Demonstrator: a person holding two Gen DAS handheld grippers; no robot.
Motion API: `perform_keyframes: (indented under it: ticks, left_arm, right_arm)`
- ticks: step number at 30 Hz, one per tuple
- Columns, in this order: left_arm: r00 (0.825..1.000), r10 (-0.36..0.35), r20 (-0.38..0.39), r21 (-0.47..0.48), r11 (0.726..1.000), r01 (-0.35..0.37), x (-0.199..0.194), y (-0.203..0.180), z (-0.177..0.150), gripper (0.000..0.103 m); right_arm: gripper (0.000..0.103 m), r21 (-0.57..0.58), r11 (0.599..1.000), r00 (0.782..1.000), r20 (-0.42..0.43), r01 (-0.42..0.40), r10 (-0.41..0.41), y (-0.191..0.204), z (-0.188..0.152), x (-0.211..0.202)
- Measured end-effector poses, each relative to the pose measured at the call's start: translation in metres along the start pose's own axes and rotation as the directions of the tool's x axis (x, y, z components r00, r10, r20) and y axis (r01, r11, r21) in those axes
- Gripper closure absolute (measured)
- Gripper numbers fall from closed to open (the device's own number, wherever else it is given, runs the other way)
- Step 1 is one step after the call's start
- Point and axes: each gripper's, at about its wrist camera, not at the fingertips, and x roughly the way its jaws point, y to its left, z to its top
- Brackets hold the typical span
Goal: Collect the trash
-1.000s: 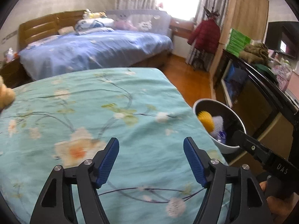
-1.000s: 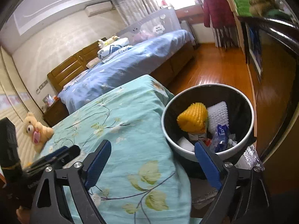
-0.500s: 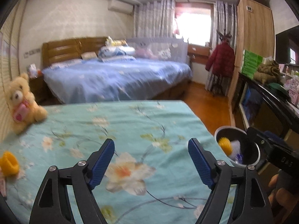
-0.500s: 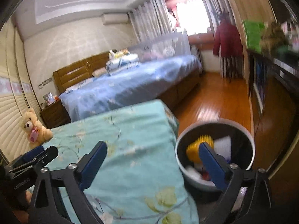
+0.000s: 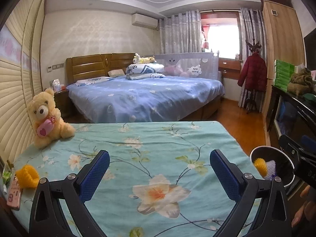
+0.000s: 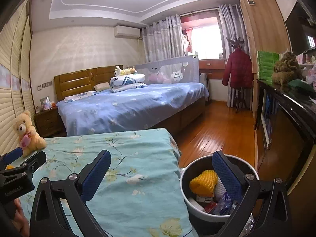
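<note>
A round trash bin (image 6: 185, 177) stands on the floor beside the teal floral bed (image 6: 128, 158). It holds a yellow foam net (image 6: 203, 183), a white foam net and wrappers. It also shows in the left wrist view (image 5: 286, 158). My right gripper (image 6: 161, 174) is open and empty, above the bed's edge and the bin. My left gripper (image 5: 160, 174) is open and empty over the teal bed (image 5: 148, 148). A yellow foam net (image 5: 27, 175) lies at the bed's far left, beside a pink phone (image 5: 13, 194) and a green wrapper (image 5: 6, 174).
A teddy bear (image 5: 46, 116) sits at the teal bed's far left corner. A blue bed (image 5: 146, 96) stands behind. A dark cabinet (image 6: 286, 122) lines the right wall across the wooden floor (image 6: 217, 128). A red coat (image 6: 238, 69) hangs on a stand.
Both grippers have tilted up and pulled back, so the room and the bed's left side came into view. The bin now sits lower and farther right. Both stay open.
</note>
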Motion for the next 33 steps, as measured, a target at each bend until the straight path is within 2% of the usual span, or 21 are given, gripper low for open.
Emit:
perform_keyframes:
  ticks: [7,33]
  left_arm:
    - [1.0,0.007,0.001,-0.005,1.0,-0.007,0.0038,-0.0028,0.0106,0.001]
    - [1.0,-0.017,0.002,0.001,1.0,0.017,0.0066,0.0038,0.0089,0.001]
  right_arm:
    - [0.0,0.009,1.0,1.0,-0.013,-0.014,0.014,0.0003,-0.001,-0.0006]
    - [0.0,0.019,0.999,0.999,-0.031,-0.039,0.04,0.0,-0.0034,-0.0026]
